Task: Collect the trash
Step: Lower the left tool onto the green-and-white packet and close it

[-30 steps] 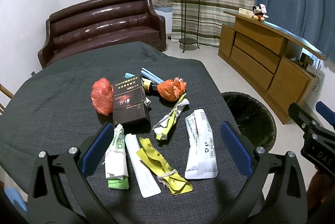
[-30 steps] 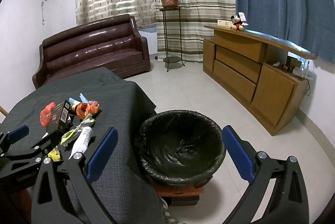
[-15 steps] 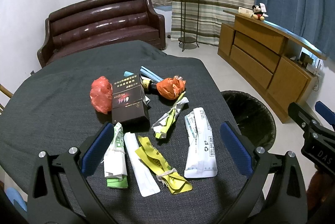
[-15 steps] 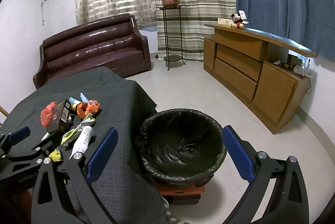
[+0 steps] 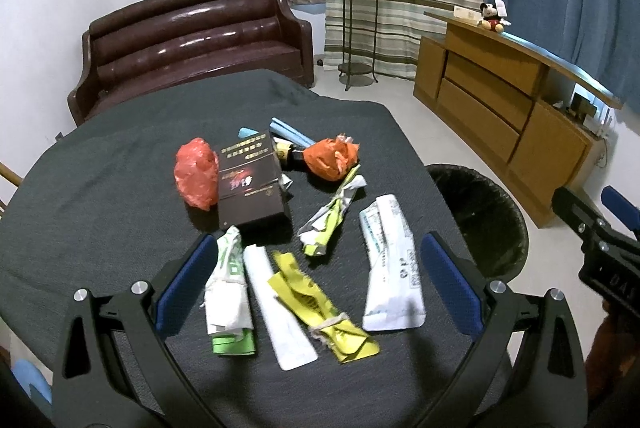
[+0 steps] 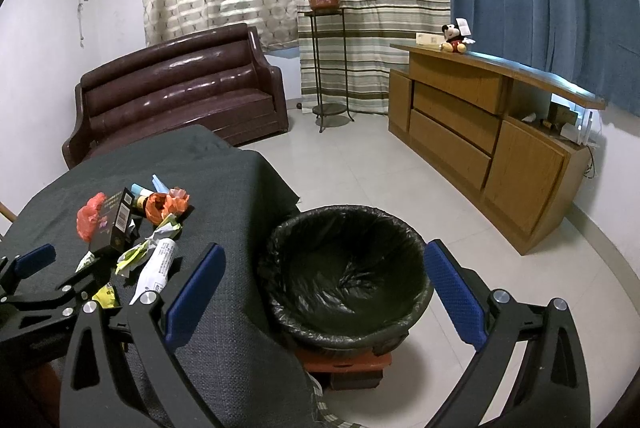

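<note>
Trash lies on a dark grey tablecloth [image 5: 100,187]: a red crumpled bag [image 5: 196,171], a dark brown box [image 5: 250,187], an orange bag [image 5: 330,157], a green-white wrapper [image 5: 230,292], a white strip [image 5: 276,304], a yellow wrapper [image 5: 320,312], a twisted wrapper [image 5: 330,216] and a white pouch [image 5: 392,268]. My left gripper [image 5: 316,284] is open above the near wrappers, holding nothing. My right gripper [image 6: 324,292] is open and empty over the black-lined bin [image 6: 348,268] beside the table. The bin also shows in the left wrist view [image 5: 480,216].
A brown leather sofa [image 5: 192,39] stands behind the table. A wooden sideboard [image 6: 492,135] runs along the right wall. A plant stand [image 6: 326,59] is by the curtains. The bin sits on a red base [image 6: 348,362] on the tiled floor.
The left wrist view has drifted slightly forward over the trash. The right gripper has hardly moved. Both stay open.
</note>
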Demonstrator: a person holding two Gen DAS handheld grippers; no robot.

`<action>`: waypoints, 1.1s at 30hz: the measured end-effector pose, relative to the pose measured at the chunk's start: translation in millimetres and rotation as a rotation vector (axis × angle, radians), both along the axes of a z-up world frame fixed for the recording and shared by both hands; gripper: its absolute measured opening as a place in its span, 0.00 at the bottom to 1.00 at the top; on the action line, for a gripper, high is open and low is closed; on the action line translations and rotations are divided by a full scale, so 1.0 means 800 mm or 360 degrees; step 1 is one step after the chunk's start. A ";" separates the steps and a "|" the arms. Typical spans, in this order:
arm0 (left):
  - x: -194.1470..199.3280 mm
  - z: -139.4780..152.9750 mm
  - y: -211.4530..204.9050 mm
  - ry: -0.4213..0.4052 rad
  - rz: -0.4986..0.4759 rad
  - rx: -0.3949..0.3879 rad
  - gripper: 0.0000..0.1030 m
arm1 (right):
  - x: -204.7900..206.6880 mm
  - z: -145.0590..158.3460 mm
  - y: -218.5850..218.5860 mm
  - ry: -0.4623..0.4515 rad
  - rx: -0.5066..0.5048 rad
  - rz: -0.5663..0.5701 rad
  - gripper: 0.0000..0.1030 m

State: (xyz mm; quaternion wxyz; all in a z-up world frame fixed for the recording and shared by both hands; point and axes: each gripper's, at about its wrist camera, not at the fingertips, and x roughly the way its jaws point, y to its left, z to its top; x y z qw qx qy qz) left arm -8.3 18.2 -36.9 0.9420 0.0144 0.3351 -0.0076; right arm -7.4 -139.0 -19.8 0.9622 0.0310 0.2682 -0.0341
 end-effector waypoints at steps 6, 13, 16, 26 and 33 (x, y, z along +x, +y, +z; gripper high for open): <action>-0.009 0.004 0.026 0.0030 0.0047 0.0004 0.90 | -0.002 0.003 0.002 0.0010 0.0009 0.0012 0.94; -0.015 0.005 0.066 0.0078 0.0126 0.0002 0.90 | -0.003 -0.010 0.027 0.0030 0.0012 0.0062 0.91; -0.013 0.004 0.077 0.0106 0.0147 0.0016 0.90 | -0.008 -0.010 0.033 0.0035 0.0003 0.0081 0.72; -0.017 -0.005 0.107 0.0182 0.0209 0.0015 0.80 | -0.016 -0.017 0.038 0.0127 0.0031 0.0094 0.65; -0.009 -0.013 0.102 0.0237 0.0160 0.0010 0.72 | -0.018 -0.015 0.045 0.0156 0.0028 0.0123 0.65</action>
